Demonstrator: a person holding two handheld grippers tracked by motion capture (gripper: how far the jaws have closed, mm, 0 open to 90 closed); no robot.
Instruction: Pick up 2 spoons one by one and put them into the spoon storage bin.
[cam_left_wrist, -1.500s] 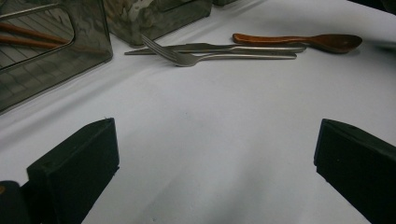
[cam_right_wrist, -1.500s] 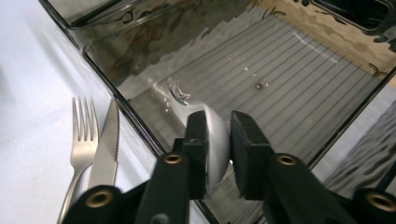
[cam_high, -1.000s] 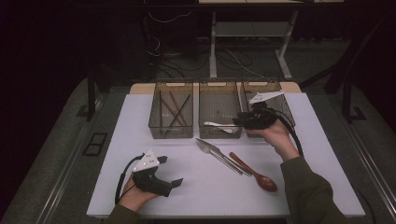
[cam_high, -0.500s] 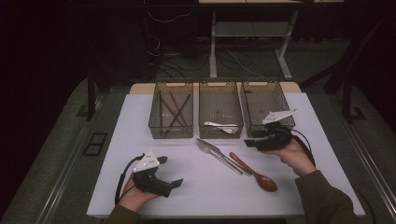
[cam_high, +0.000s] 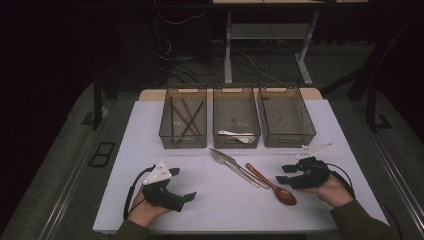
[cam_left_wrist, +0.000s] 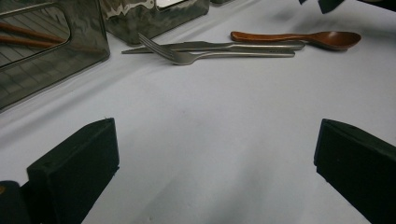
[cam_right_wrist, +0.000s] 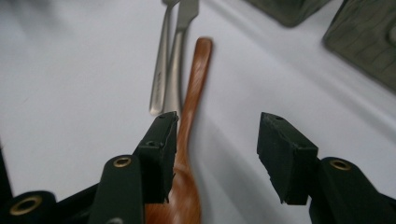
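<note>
On the white table the left gripper rests wide open and empty, while the wooden spoon lies diagonally, handle toward the trays, bowl near the right gripper, which has dropped from the bins, jaws just opened partway, empty.

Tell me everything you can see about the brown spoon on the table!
The wooden spoon looks like glossy reddish-brown wood, with a slim handle and an oval bowl. It lies flat on the white table, slanting, its bowl toward the person and its handle pointing toward the bins. Its handle lies right beside the metal fork and knife. The right gripper hovers by the bowl, jaws open, not holding it.
</note>
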